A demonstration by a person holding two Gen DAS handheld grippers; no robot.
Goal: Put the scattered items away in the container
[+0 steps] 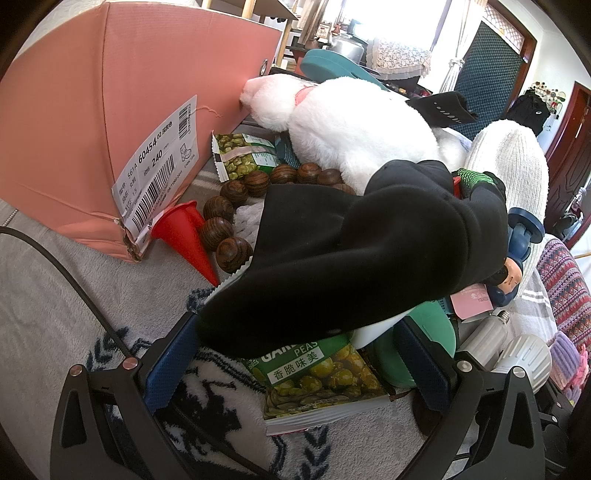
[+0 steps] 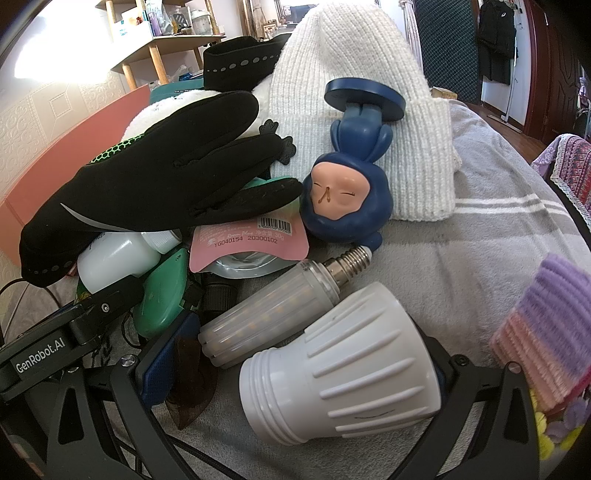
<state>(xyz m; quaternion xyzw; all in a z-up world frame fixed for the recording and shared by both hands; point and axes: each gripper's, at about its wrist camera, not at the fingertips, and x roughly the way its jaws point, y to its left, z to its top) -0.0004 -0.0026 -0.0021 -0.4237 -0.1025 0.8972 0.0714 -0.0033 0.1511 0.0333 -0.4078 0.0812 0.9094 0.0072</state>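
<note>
Both views are bright daylight for us, coming from the windows (image 1: 388,22) at the back of the room, which are totally blown out to white. In the right wrist view there's another blown patch at the top left. The black glove (image 1: 351,251) is so dark we get almost no detail on it, just a flat black mass. Shadows on the grey blanket (image 2: 461,258) are soft. The big white bulb (image 2: 343,369) up close stays fairly sharp, with a mild sheen. Heavy fisheye bend everywhere: the pink box (image 1: 129,122) bulges, and the corners fall off to black vignette.
</note>
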